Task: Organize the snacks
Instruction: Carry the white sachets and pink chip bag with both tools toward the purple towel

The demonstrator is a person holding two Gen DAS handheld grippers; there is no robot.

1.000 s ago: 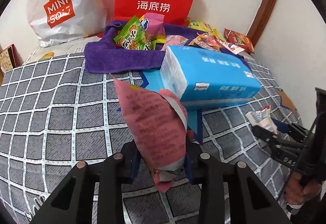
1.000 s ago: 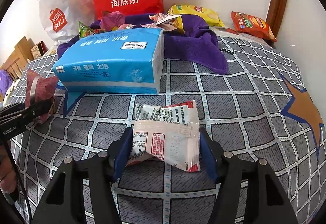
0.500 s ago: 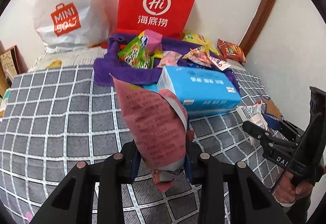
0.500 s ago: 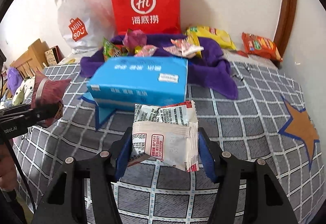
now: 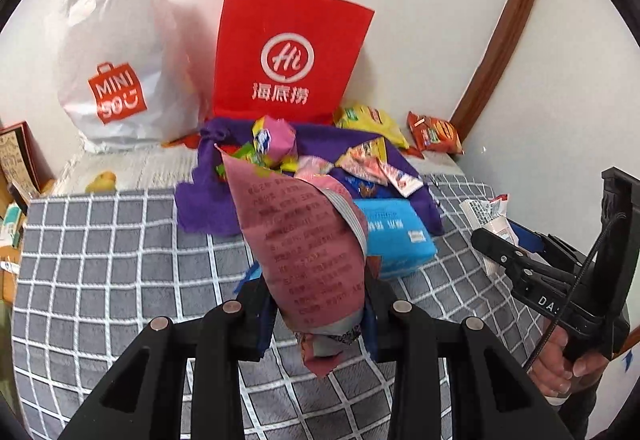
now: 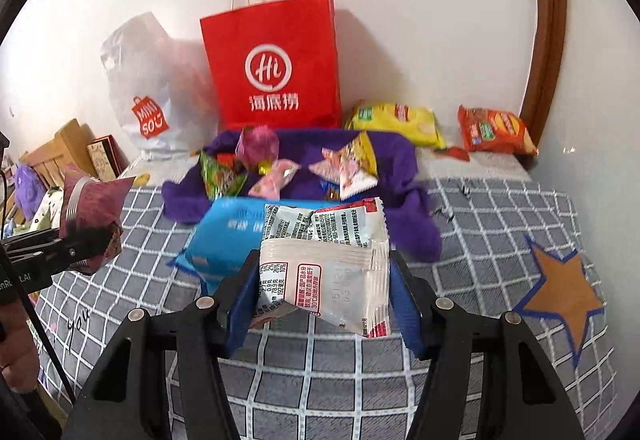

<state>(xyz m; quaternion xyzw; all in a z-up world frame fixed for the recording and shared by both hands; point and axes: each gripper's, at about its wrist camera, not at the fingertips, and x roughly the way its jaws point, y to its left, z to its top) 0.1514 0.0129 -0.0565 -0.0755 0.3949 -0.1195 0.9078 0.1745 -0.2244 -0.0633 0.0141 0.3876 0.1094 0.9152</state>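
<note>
My left gripper is shut on a dark pink snack packet and holds it upright above the checked grey bedspread. It shows at the left of the right wrist view. My right gripper is shut on a white snack packet with red trim, also raised; it shows at the right of the left wrist view. Several small snack packets lie on a purple cloth at the back. A blue tissue pack lies in front of the cloth.
A red paper bag and a white plastic bag stand against the far wall. A yellow chip bag and an orange chip bag lie at the back right. A wooden frame runs up the right.
Both grippers have pulled back and risen with their packets. The tissue pack and the cloth now look smaller and farther away.
</note>
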